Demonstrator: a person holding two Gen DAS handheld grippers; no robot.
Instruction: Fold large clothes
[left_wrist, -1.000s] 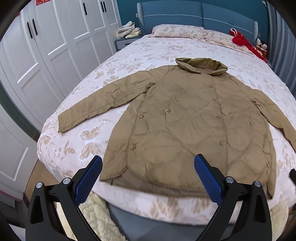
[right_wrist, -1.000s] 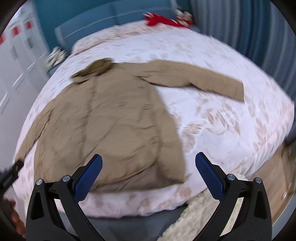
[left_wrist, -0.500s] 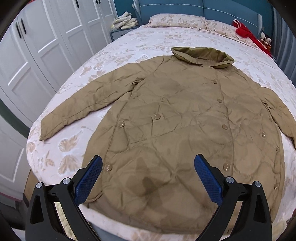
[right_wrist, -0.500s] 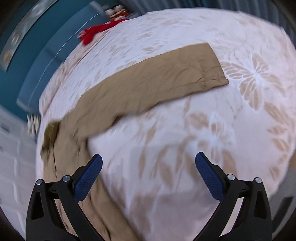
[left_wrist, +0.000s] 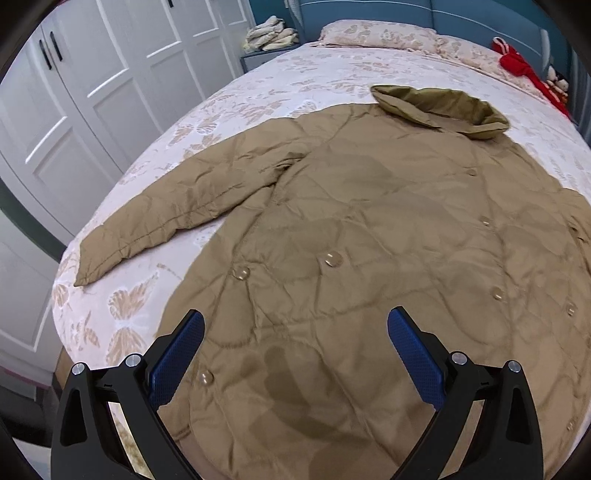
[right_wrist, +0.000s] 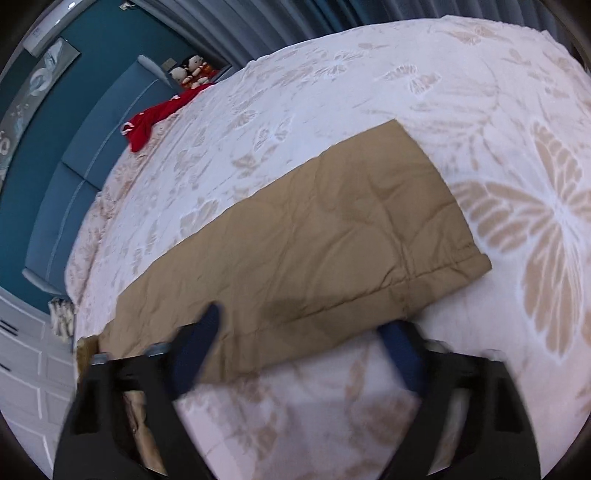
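A tan quilted coat lies spread front-up on the bed, collar toward the pillows and buttons showing. One sleeve stretches out to the left. My left gripper hovers open over the coat's lower hem area, nothing between its blue pads. In the right wrist view the other sleeve lies flat across the bedspread, its cuff to the right. My right gripper sits over the sleeve's near edge, blurred, with its jaws closing. The sleeve edge lies between them and the pads do not press on it.
White wardrobe doors stand left of the bed. Pillows and a red garment lie by the blue headboard. Folded cloths sit on a nightstand. Soft toys rest at the bed's head corner.
Both grippers came down closer to the coat. The right one rolled and swung from the coat's body out to the sleeve, and its jaws narrowed.
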